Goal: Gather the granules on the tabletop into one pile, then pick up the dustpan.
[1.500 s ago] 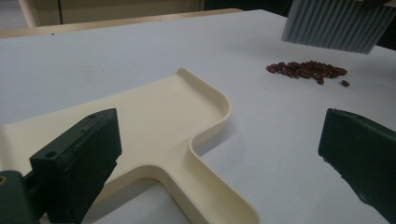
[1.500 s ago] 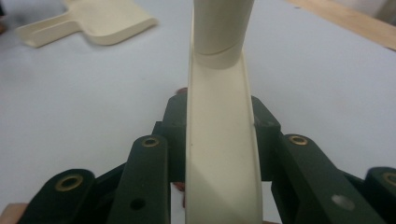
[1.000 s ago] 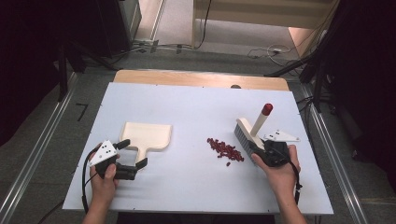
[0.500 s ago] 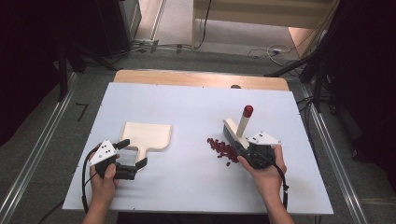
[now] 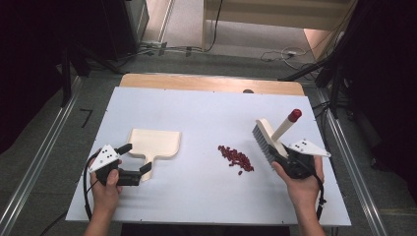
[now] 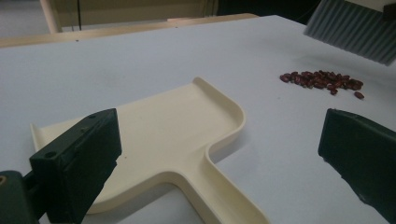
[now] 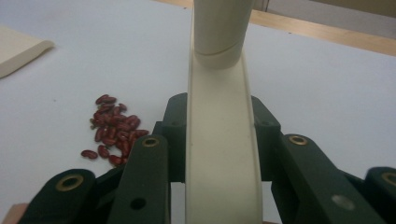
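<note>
Rightward, right tongs (image 5: 281, 158) clamping brush (image 5: 265, 136), left tongs (image 5: 134, 158) agape (straddling dustpan (image 5: 153, 142) handle)

High view looking steeply down from above, gripper views skimming the table (image 5: 206, 113) up close, all sharing the beans (image 5: 236, 158)

Bright, even overhead light on table (image 5: 206, 113), dark surrounds, soft shadows, close-up gripper views blurry

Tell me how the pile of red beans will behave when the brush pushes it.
The beans are small, smooth and loose, so they will probably scatter rather than move together. Rounded, some may roll past the brush. They look light, so a gentle sweep toward the dustpan should do.
</note>
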Demonstrator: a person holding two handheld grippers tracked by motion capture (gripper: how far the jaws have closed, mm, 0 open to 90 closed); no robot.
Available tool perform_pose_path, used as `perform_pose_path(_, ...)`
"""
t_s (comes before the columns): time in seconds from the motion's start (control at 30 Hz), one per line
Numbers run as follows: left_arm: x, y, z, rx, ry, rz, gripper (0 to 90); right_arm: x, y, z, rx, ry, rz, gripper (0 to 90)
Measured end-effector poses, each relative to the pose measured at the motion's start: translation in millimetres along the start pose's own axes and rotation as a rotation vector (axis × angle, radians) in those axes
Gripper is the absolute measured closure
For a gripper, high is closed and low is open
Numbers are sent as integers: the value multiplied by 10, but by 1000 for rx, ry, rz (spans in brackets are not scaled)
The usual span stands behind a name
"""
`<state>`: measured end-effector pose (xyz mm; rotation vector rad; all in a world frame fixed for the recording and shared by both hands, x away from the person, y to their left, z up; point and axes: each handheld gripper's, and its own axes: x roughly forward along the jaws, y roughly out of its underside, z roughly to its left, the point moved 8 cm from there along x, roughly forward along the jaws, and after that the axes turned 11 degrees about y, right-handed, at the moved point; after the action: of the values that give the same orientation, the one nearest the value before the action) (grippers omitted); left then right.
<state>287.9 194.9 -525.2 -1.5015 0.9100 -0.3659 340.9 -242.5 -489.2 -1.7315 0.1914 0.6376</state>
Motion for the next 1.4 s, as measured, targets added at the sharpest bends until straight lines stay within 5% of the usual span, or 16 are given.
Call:
perform_pose_path(0.27, -100, -143, 13, -44, -80, 8, 7, -80, 21, -297, 54, 21, -34, 648)
perform_pose_path(0.53, -156, -264, -49, -39, -110, 36, 37, -108, 59, -453, 69, 39, -40, 648)
perform_pose_path(0.7, -105, -310, -114, -72, -116, 64, 54, -144, 41, -534, 75, 38, -52, 648)
perform_pose_path(0.8, -65, -319, -149, -103, -132, 85, 142, -166, 33, -572, 81, 41, -58, 648)
perform_pose_path(1.1, 54, -149, -136, -228, -167, 215, 329, -176, 49, -650, 90, 59, -58, 648)
perform_pose_path(1.4, 165, 84, -97, -270, -207, 313, 402, -190, 36, -664, 94, 60, -61, 648)
